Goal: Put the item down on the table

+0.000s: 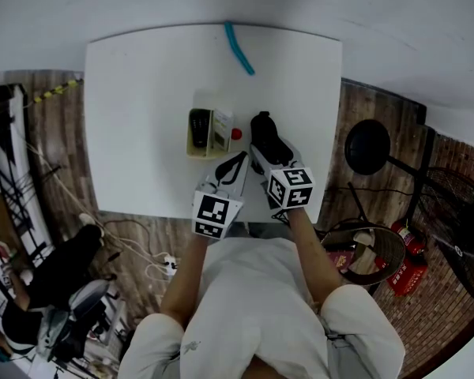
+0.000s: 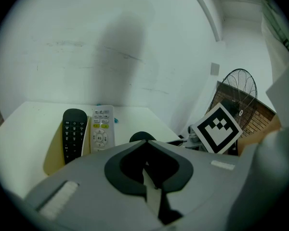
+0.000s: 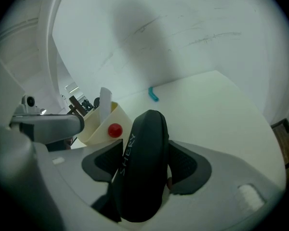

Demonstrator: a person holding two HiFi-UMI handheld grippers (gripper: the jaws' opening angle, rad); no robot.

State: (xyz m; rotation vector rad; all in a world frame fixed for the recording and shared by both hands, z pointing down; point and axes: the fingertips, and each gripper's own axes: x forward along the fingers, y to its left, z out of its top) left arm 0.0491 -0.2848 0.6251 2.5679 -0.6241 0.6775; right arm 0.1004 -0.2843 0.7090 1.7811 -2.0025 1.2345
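My right gripper [image 1: 270, 150] is shut on a long black item with rounded ends [image 1: 264, 130], held over the white table [image 1: 142, 93] near its front edge. In the right gripper view the item [image 3: 142, 162] stands between both dark pads, lettering along its side. My left gripper [image 1: 235, 164] hovers just to its left, shut with nothing in it; in the left gripper view the gripper [image 2: 147, 165] shows its pads meeting. The top of the black item [image 2: 141, 136] peeks over them.
A cream holder [image 1: 191, 153] on the table holds a black remote [image 1: 199, 127] and a white remote [image 1: 221, 126], with a red knob [image 1: 236, 134] on its side. A teal tube [image 1: 238, 48] lies at the far edge. A black stool [image 1: 367, 147], a fan [image 1: 458, 212] and a red extinguisher [image 1: 407, 263] stand at the right.
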